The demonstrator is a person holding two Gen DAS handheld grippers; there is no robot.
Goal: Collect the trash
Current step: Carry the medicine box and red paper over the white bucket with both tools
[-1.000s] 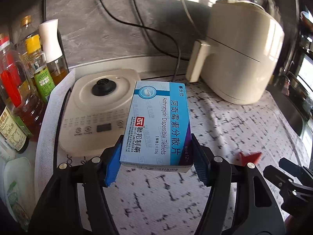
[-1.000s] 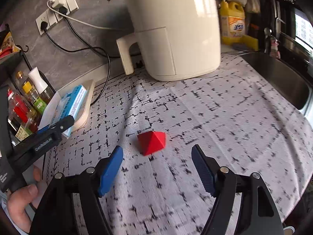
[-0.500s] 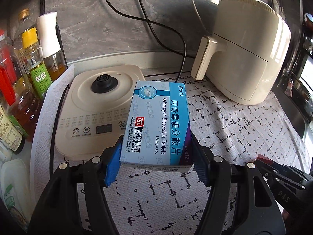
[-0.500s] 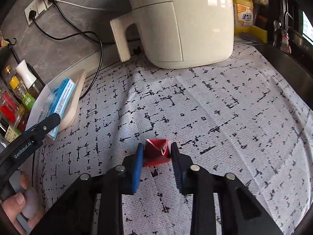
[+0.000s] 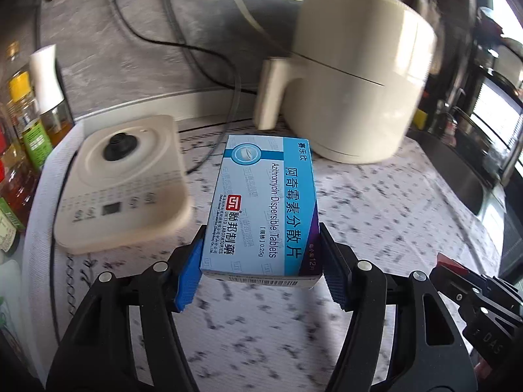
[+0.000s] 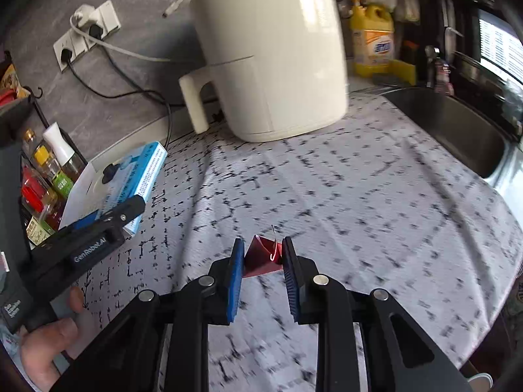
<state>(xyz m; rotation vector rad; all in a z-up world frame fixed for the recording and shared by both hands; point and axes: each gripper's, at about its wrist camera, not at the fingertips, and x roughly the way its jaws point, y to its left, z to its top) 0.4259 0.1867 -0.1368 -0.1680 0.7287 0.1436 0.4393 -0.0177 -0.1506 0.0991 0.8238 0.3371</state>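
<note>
Already both pieces are held: the left gripper [image 5: 261, 261] clamps the blue medicine box [image 5: 261, 205], long axis pointing far, while the right gripper [image 6: 263, 261], at the near right, pinches the red wrapper [image 6: 263, 256] above the cloth [image 6: 376, 196].

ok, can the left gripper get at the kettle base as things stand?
Probably not: the left gripper is shut on the medicine box, so nothing else fits between its pads. The path to the kettle base looks clear otherwise.
</note>
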